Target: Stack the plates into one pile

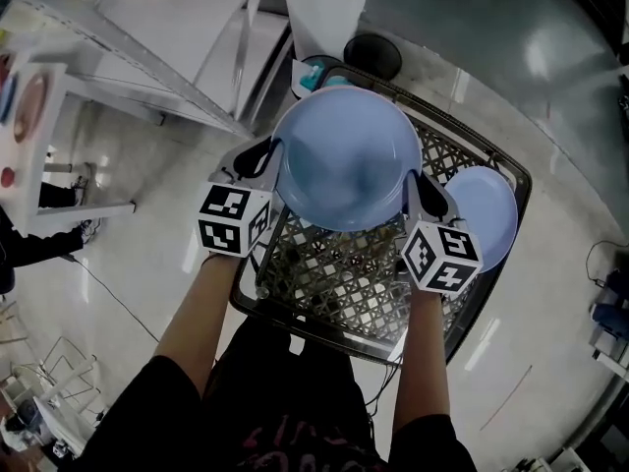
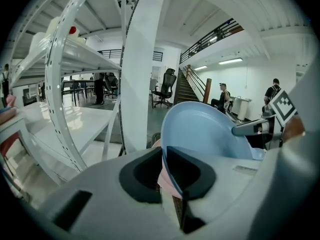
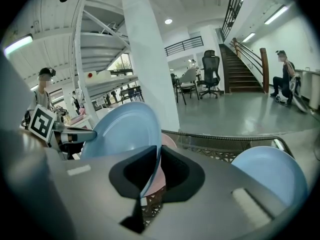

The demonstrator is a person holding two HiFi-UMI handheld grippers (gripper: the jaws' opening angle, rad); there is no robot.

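— While both claws are up, log the surface and the room first.
— Surface (image 1: 344, 273): black open lattice with rounded corners, standing on a pale glossy floor (image 1: 550, 293). White column (image 1: 324, 8) just past its far edge, white rack (image 1: 177, 57) off to the left. The gripper views show a large hall with a staircase (image 3: 242, 69), an office chair (image 3: 210, 74) and a seated person (image 3: 282, 76) near the stairs.
— Task items?
— Blue plate (image 1: 346, 160) is held above the surface, spanning between the claws. Second blue plate (image 1: 486, 214) lies on the surface's right side, apart from the held one. Pink plate (image 3: 167, 140) shows under the held plate's rim. Whether it rests on the lattice, cannot tell.
— Claws?
— Left claw (image 1: 267, 155): narrow, pinched on the blue plate's left rim. Right claw (image 1: 421, 190): narrow, pinched on the opposite rim.
— Anything else on the surface?
— Teal object (image 1: 316, 72) and black round object (image 1: 371, 55), both at the far edge.
— Writing?
— Marker cube (image 1: 234, 219) on each claw: black-and-white square patterns. Red print (image 1: 295, 441) on the person's dark shirt is too blurred to read.
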